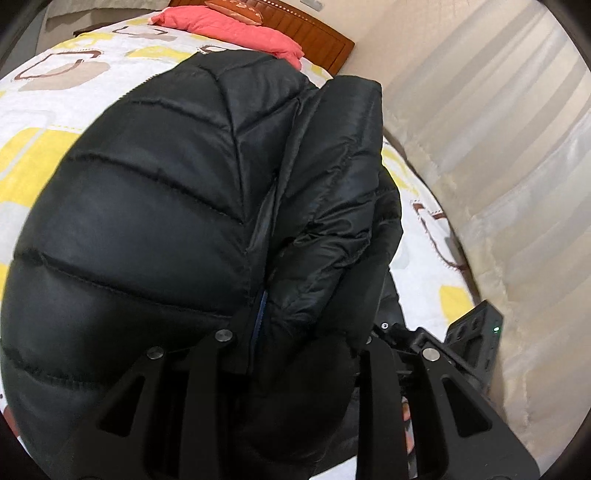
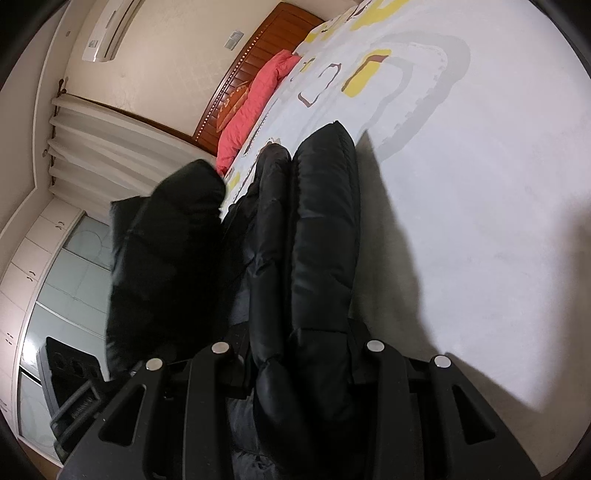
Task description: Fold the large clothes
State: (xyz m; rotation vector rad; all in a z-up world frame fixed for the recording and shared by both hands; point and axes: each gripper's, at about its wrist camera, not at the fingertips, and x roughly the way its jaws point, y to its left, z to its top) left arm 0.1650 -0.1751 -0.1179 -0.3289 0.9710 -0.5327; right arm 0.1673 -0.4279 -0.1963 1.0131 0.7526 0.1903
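**Both Grippers Clamped on the Black Puffer Jacket**

Left gripper (image 1: pixel 295 354): the jaws are closed on a bunched fold of the black puffer jacket (image 1: pixel 155 206), next to its zipper line. The padded fabric fills the gap between the two fingers and bulges out above them.

Right gripper (image 2: pixel 299 354): the jaws are closed on a thick quilted roll of the same jacket (image 2: pixel 321 236). The roll runs forward from between the fingers, away from the camera.

Jacket position: the jacket is partly lifted and partly resting on the bed (image 2: pixel 480 206). In the left wrist view it hangs as a large quilted mass over the patterned bedspread (image 1: pixel 55 85), near the side edge of the bed that faces the curtain (image 1: pixel 498 155). In the right wrist view a separate fold of the jacket stands raised to the left of the gripped roll.

Surroundings: a red pillow (image 1: pixel 240 29) lies at the head end of the bed, against the wooden headboard (image 1: pixel 314 37). An air conditioner (image 2: pixel 110 33) is mounted on the wall above the curtain.
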